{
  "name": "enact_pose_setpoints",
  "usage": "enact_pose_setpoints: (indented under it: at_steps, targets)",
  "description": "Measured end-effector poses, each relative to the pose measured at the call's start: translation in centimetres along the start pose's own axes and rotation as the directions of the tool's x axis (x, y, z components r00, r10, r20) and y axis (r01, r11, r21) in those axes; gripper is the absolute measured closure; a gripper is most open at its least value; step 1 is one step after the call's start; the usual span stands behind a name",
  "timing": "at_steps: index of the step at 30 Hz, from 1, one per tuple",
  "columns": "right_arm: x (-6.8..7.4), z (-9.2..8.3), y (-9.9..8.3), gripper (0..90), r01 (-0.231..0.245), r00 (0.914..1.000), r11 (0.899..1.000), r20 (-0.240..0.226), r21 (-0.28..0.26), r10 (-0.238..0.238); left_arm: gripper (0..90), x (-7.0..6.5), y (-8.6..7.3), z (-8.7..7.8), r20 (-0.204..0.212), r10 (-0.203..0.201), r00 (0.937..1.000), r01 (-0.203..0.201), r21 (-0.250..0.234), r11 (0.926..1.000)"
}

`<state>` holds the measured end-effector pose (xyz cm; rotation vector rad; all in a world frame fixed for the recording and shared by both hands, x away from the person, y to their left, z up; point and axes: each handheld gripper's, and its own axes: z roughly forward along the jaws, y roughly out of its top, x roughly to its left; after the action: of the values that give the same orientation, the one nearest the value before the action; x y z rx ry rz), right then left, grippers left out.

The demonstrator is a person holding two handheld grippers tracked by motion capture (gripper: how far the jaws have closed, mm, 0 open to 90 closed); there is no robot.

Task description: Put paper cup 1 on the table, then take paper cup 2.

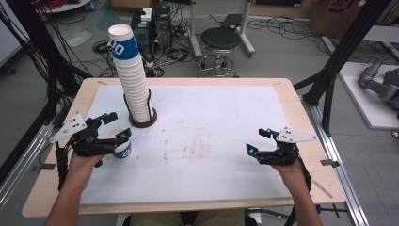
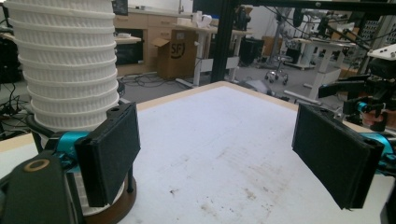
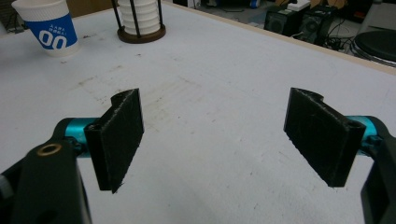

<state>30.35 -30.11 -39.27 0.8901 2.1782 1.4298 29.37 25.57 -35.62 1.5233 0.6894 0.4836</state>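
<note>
I have the left tongs (image 1: 116, 126) low over the left part of the tabletop (image 1: 211, 141), and their jaws are spread wide with nothing between them. In the left gripper view the two black pads (image 2: 109, 151) stand far apart, with only the white, slightly stained surface between them.

A single paper cup (image 1: 123, 147) with a blue band stands upright just beside the left tongs, on the side nearer to me — in the high view one fingertip overlaps its rim, but I cannot tell if it really touches. Just beyond the left tongs rises a tall stack of cups (image 1: 131, 75), held in a round brown holder (image 1: 143, 123) with thin black rods. The top cup of the stack carries the same blue band. In the left gripper view the ribbed white stack (image 2: 65, 60) is directly behind the left-hand pad.

The right tongs (image 1: 258, 140) are at the right part of the tabletop, well apart from the cups, and they are also spread and hold nothing. From the right gripper view I see the single cup (image 3: 46, 28) and the bottom of the holder (image 3: 140, 33) far ahead of the tongs — both near the far left corner of that view.
</note>
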Motion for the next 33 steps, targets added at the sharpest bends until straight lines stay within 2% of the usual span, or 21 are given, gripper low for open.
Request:
enact_pose_setpoints:
  at_steps: [7,17,21,27,29,33]
  targets:
    - [0.1,0.1,0.0,20.4,0.002,0.9999,1.000,-0.012,0.008,-0.002,15.2,-0.1,-0.2,0.4,0.006,-0.006,1.0000,0.006,0.014,0.9999]
    - [0.1,0.0,-0.1,20.4,-0.010,0.9998,1.000,-0.016,0.008,0.010,15.2,-0.1,0.4,0.8,0.019,-0.001,0.9998,0.000,0.016,0.9999]
    - [0.0,0.0,-0.1,20.4,-0.012,0.9997,1.000,-0.022,0.001,0.012,15.2,-0.3,0.9,0.9,0.026,-0.018,0.9995,0.018,0.022,0.9996]
    - [-0.1,0.1,-0.3,20.4,-0.023,0.9988,1.000,-0.043,0.015,0.023,15.3,-0.2,2.3,0.9,0.036,-0.016,0.9992,0.015,0.022,0.9996]
    - [0.0,0.0,-0.4,20.4,-0.025,0.9985,0.999,-0.048,0.020,0.026,15.2,-0.2,3.1,1.1,0.035,-0.021,0.9992,0.021,0.018,0.9996]
    - [0.0,0.0,-0.4,20.4,-0.022,0.9987,1.000,-0.046,0.021,0.023,15.3,-0.1,4.9,1.6,0.046,-0.007,0.9989,0.006,0.023,0.9997]
